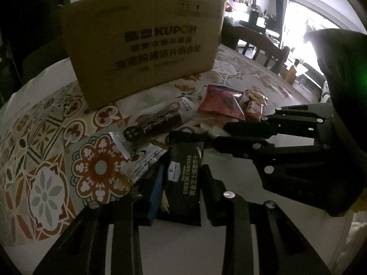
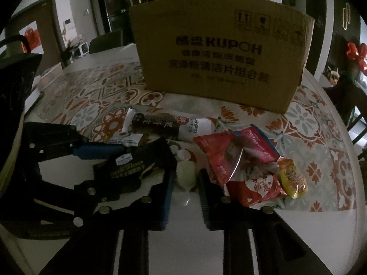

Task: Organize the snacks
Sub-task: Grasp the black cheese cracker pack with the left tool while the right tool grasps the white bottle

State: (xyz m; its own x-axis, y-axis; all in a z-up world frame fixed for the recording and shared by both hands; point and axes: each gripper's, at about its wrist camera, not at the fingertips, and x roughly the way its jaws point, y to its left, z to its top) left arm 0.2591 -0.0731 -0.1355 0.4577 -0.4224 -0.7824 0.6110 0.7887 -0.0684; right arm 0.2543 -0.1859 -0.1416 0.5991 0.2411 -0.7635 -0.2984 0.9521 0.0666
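On tiled tablecloth [image 2: 96, 87], front of KUPOH carton [image 2: 220, 52]: left gripper [image 1: 181, 178] pinching black cheese cracker pkt [image 1: 183, 171]; right gripper [image 2: 184, 178] closed round pale green candy [image 2: 185, 174]. Red snack bags [image 2: 238, 158] just beside.

Obstacles and clearance on the counter [image 2: 321, 137]: the upright cardboard box [image 2: 220, 55] blocks the far side; snack packets [image 2: 236, 155] crowd the middle, touching and overlapping. Bare patterned cloth [image 1: 45, 160] lies open to the left, and the white near edge stays passable.
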